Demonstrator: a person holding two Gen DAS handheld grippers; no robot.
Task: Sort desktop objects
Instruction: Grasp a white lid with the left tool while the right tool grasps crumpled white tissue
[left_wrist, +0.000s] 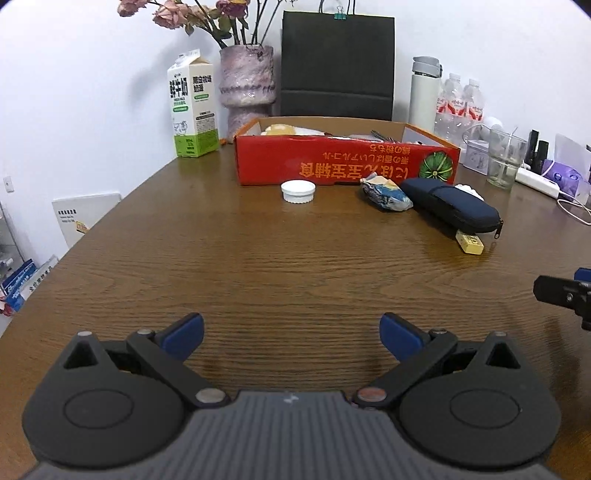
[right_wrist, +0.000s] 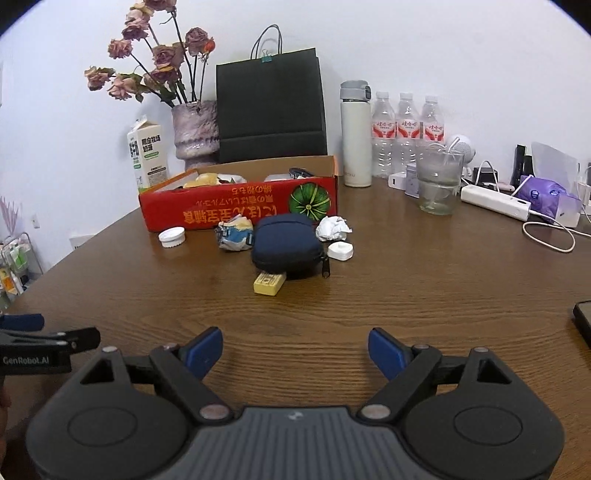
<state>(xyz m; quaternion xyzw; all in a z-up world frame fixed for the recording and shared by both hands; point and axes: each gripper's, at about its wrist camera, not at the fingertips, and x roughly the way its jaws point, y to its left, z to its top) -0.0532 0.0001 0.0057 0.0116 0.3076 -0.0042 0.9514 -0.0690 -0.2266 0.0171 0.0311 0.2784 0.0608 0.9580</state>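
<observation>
A red cardboard box (left_wrist: 332, 164) (right_wrist: 236, 210) stands open at the back of the wooden table and holds several items. In front of it lie a white jar lid (left_wrist: 298, 191) (right_wrist: 172, 236), a crumpled wrapper (left_wrist: 386, 193) (right_wrist: 235, 233), a dark blue zip case (left_wrist: 450, 208) (right_wrist: 286, 242), a yellow eraser (left_wrist: 469, 242) (right_wrist: 269, 283), a crumpled white tissue (right_wrist: 333, 228) and a small white case (right_wrist: 340, 250). My left gripper (left_wrist: 291, 338) is open and empty over bare table, well short of them. My right gripper (right_wrist: 295, 352) is open and empty too.
At the back stand a milk carton (left_wrist: 192, 107), a vase of dried roses (left_wrist: 247, 88), a black paper bag (left_wrist: 336, 66), a white flask (right_wrist: 355, 134), water bottles (right_wrist: 406, 136) and a glass (right_wrist: 439, 184). A power strip (right_wrist: 495, 201) and cables lie right. A phone (right_wrist: 583, 321) lies at the right edge.
</observation>
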